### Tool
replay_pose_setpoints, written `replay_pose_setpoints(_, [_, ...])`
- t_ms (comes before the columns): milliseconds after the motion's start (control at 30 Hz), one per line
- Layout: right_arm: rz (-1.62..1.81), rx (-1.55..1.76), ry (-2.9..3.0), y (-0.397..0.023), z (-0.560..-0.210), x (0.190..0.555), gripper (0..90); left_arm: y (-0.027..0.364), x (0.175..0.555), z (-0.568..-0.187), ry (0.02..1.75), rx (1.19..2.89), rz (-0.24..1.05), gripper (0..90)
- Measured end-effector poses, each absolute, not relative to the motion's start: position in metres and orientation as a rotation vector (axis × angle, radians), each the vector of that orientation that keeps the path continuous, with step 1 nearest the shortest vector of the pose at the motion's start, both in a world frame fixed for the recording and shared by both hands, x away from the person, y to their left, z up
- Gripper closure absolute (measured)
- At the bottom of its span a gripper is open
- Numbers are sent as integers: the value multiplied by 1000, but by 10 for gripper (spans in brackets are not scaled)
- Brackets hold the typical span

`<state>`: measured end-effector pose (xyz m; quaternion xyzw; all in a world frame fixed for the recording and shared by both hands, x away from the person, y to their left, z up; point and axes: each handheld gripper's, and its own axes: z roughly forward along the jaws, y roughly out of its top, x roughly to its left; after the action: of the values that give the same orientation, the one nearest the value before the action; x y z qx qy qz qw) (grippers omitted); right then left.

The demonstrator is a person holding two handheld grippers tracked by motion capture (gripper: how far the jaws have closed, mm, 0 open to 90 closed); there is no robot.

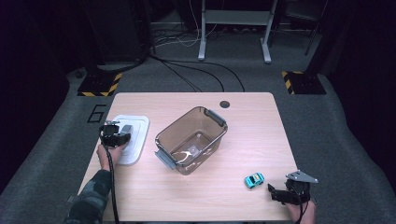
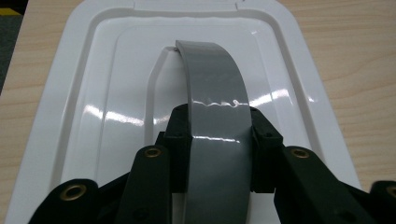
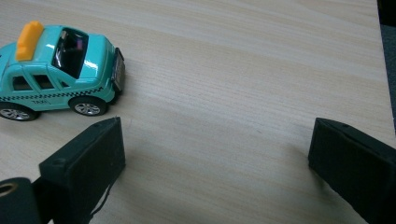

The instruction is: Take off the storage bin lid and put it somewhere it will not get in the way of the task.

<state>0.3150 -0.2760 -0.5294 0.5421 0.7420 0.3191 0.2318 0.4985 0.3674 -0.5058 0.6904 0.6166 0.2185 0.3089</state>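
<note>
Right gripper [image 1: 280,193]: jaws spread wide, beside the toy taxi [image 1: 254,179].
Left gripper [image 1: 114,138]: pinching the lid's grey handle [image 2: 215,116].

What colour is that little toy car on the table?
The toy car is turquoise with an orange roof sign and a checkered side stripe, clearest in the right gripper view.

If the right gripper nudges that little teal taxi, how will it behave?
The toy taxi stands on four wheels, so it would likely roll away along its length. It looks small, probably light. Its glossy body may slip between the open right gripper.
</note>
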Motion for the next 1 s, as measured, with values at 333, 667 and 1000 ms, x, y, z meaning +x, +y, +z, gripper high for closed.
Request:
replay_pose_setpoints(333, [877,1485,2041,-276,-529,315,32,371,498,-499,1662,1850,527,429])
replay_pose_setpoints(667, [878,1486,2041,-276,-529,315,32,368,478,-475,1573,1894,523,108])
replay_pose_setpoints(1000, [877,1486,2041,-276,-529,315,31,352,448,-461,1435,1937,529,0])
